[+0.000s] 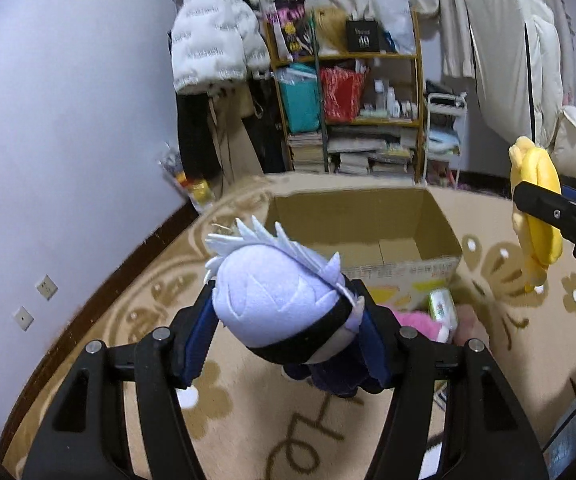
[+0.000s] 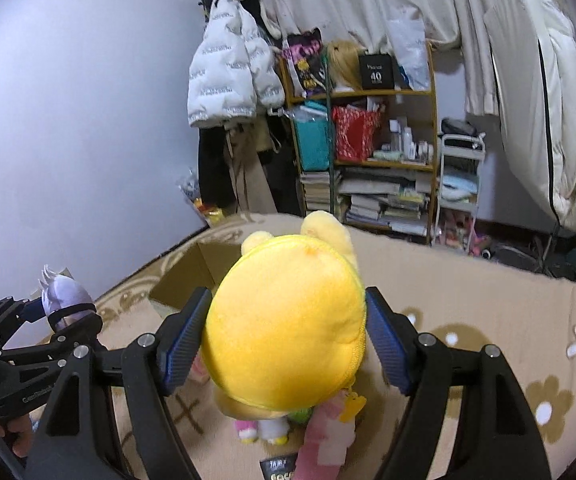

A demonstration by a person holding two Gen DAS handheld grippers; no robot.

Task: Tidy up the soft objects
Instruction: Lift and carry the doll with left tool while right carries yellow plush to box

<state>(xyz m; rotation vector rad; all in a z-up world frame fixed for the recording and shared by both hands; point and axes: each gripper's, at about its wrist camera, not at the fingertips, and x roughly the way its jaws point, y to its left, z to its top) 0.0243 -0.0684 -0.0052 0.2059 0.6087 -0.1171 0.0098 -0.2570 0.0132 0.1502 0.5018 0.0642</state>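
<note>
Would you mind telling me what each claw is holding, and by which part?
Left claw grips the white-haired plush doll by its head; right claw grips the yellow plush toy by its sides.

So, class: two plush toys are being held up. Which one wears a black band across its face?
The pale-lilac, spiky-haired doll in the left tool. The right tool grips a plain yellow plush.

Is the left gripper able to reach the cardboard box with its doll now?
Probably yes: the left gripper holds the white-haired doll just before the open cardboard box, and nothing stands between.
</note>
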